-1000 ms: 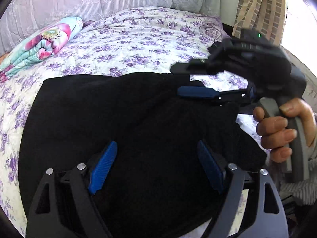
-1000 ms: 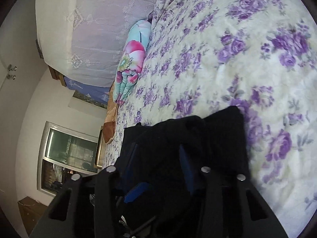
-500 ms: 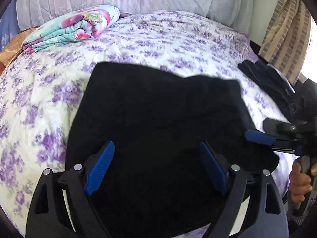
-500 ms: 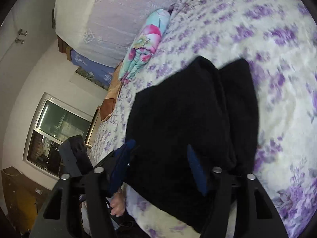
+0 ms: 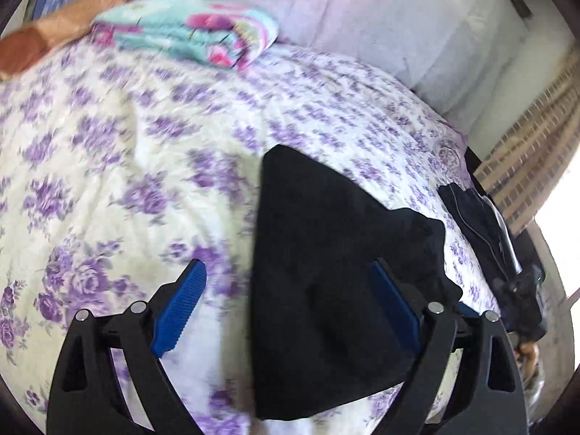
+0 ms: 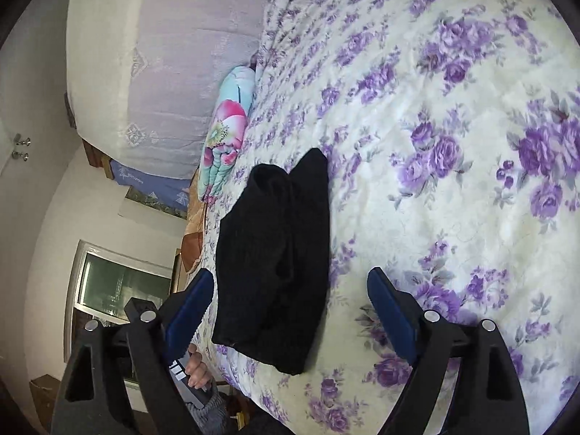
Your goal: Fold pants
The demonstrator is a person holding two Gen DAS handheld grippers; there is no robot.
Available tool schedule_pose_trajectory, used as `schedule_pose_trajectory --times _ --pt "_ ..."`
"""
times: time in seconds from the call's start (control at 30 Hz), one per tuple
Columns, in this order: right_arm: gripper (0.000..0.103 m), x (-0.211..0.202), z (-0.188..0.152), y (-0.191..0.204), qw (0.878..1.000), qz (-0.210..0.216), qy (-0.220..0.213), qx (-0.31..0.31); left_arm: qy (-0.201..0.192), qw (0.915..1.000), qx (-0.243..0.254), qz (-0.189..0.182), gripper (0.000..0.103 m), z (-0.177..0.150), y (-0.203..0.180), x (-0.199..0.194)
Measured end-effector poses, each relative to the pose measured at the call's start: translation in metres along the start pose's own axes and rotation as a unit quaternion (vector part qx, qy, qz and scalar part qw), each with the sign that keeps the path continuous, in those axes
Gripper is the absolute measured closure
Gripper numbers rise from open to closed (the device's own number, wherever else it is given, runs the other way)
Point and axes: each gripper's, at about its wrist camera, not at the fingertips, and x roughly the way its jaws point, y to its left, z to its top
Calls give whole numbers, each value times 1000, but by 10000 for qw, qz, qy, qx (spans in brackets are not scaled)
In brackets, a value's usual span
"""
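Observation:
The black pants (image 5: pixel 326 282) lie folded in a compact stack on the purple-flowered bedsheet (image 5: pixel 145 137), near the bed's front edge. They also show in the right wrist view (image 6: pixel 275 253). My left gripper (image 5: pixel 286 311) is open and empty, held above and back from the stack. My right gripper (image 6: pixel 286 311) is open and empty, also raised off the pants. The right gripper's body shows at the far right of the left wrist view (image 5: pixel 522 290), beyond the bed edge.
A folded floral blanket (image 5: pixel 195 36) lies at the head of the bed by pale pillows (image 5: pixel 362 18). A second dark garment (image 5: pixel 478 224) lies at the bed's right edge near a curtain (image 5: pixel 536 152). A window (image 6: pixel 119 290) is off the bed's side.
Both grippers have let go and pulled back from the pants. The left view swung left, so the stack now sits right of centre and looks smaller.

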Motion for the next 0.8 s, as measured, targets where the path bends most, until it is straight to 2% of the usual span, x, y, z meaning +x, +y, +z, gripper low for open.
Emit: schedule_pose_trajectory --times 0.17,0.33,0.47,0.67,0.8 --pt "16 27 13 9 9984 -293 444 -197 433 9981 -285 -324 14 9 22 13" --pt "13 51 34 14 9963 -394 748 -121 632 9965 -196 -504 14 11 22 31" --pt "13 61 42 19 9958 -443 769 -216 760 9940 -179 -766 14 6 23 28" --pt "13 76 53 24 9962 -353 708 -350 1001 9875 -156 -1208 14 -20 20 19" --pt "13 92 59 31 9955 -369 704 -517 1090 9876 346 -1079 14 -36 4 26"
